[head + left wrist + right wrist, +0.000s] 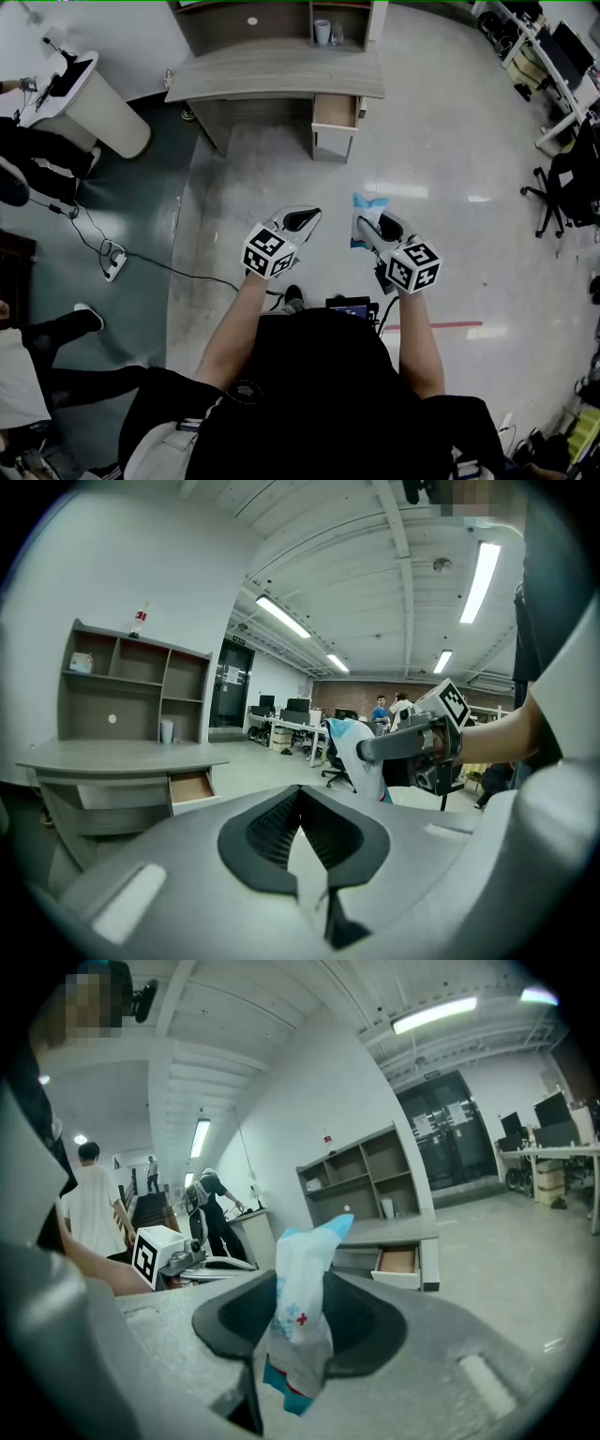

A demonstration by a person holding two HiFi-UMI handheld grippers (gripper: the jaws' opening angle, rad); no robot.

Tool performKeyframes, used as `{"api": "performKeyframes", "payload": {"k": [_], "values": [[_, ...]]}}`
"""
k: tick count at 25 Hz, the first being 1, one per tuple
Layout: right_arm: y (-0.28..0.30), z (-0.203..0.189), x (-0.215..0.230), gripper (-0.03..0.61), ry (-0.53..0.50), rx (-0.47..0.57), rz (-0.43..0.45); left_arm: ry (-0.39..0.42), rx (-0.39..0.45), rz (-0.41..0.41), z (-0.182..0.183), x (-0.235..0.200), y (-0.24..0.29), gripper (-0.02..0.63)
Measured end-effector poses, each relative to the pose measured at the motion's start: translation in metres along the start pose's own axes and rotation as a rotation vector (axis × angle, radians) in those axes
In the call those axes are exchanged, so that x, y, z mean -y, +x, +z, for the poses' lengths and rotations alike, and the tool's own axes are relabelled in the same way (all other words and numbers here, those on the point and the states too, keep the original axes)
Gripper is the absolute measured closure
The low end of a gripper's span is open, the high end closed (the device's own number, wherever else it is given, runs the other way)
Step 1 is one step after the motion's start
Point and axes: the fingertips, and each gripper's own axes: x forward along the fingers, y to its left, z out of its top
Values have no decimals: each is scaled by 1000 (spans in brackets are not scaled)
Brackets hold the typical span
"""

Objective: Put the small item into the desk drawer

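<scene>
A small white and blue packet point(298, 1321) with a red cross stands upright between the jaws of my right gripper point(300, 1344), which is shut on it. In the head view the packet point(367, 203) sticks out past the right gripper point(373, 228), above the floor and well short of the desk. My left gripper point(307, 218) is beside it, shut and empty, its pads meeting point(300, 841). The grey desk point(272, 80) stands ahead with its wooden drawer point(335, 111) pulled open. From the gripper views the drawer point(191, 786) point(397, 1261) looks empty.
A shelf unit sits on the desk with a white cup point(322, 32). A white rounded counter point(94, 108) stands at the left with people near it. A cable and power strip point(114, 264) lie on the floor. An office chair point(553, 192) and more desks are at the right.
</scene>
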Motion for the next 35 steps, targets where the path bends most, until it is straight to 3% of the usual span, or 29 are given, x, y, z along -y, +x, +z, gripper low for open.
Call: {"api": "performKeyframes", "payload": {"k": [21, 35], "values": [[-16, -1, 39, 424, 45, 1, 32, -11, -17, 22, 0, 17, 36, 612], [-18, -4, 67, 423, 49, -40, 102, -26, -18, 115, 2, 16, 55, 612]]}}
